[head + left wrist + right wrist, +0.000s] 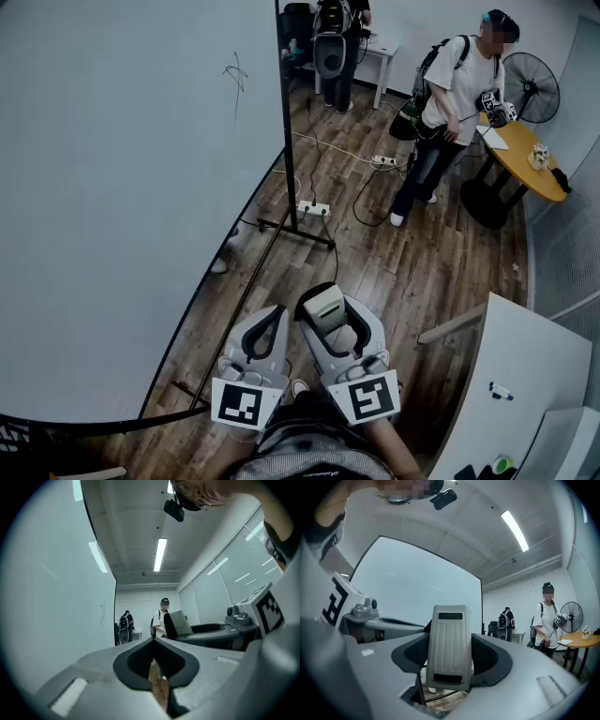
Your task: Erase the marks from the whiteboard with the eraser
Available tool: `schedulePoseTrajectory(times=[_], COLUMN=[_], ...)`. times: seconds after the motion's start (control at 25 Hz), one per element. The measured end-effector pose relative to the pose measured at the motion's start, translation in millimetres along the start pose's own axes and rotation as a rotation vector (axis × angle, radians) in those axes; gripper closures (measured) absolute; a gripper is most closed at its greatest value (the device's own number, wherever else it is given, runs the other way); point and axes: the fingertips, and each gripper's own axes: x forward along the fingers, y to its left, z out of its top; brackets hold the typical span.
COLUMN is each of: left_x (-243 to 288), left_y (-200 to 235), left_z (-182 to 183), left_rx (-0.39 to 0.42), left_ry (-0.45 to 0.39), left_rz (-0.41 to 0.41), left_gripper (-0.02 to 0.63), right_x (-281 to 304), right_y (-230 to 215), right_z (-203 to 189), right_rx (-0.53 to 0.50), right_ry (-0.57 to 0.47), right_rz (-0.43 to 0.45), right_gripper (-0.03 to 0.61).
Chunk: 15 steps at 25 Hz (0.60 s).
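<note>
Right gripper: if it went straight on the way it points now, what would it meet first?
Probably the whiteboard, near its right edge, with the held eraser touching first. Nothing shows in between, though depth is hard to judge.

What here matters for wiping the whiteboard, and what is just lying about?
For the job: whiteboard; pen mark; eraser, clamped in the right gripper.
Lying about: fan; round table; power strip; marker.
</note>
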Motion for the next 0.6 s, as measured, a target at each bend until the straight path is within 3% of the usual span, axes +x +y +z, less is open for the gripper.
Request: schedulePoseTrajectory(times=[0.36,0.6], left_x=[-1,27], left_y=[-4,8], left_z=[-8,-13], left_rx=[-0.013,-0.023], left_ry=[0.003,0.015], left_rz=[-0.001,0.020], left_gripper=[0.615,0.615], right_x=[-3,17], right_y=[2,-19], right_z=[-8,-11], right_rx=[0.024,0.023], right_ry=[0.010,0.006], right_rz=[0.018,0.035], right_gripper=[0.314,0.314])
